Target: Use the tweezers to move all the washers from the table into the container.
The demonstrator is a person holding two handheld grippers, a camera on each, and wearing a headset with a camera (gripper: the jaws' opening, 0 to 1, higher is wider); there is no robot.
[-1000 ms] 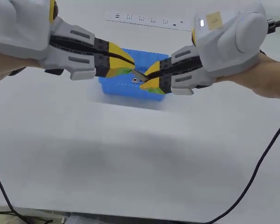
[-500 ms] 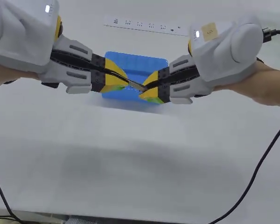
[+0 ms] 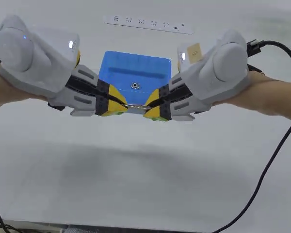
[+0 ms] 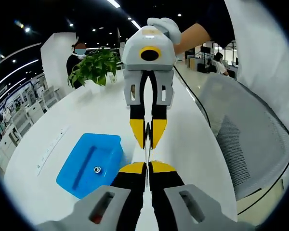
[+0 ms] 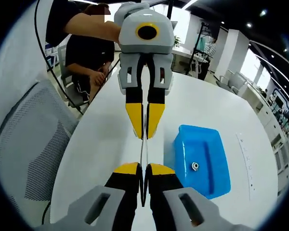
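I am pinching the tweezers (image 3: 136, 105) at frame centre in left gripper (image 3: 120, 106) and right gripper (image 3: 152, 108); loosen only one, slowly.

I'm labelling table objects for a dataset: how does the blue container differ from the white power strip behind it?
The container is blue, a squat open tray; the power strip is white, long and flat. The container holds one washer; the power strip carries nothing. The container sits just beyond the tweezers; the power strip lies farther back. Both rest on the white table.
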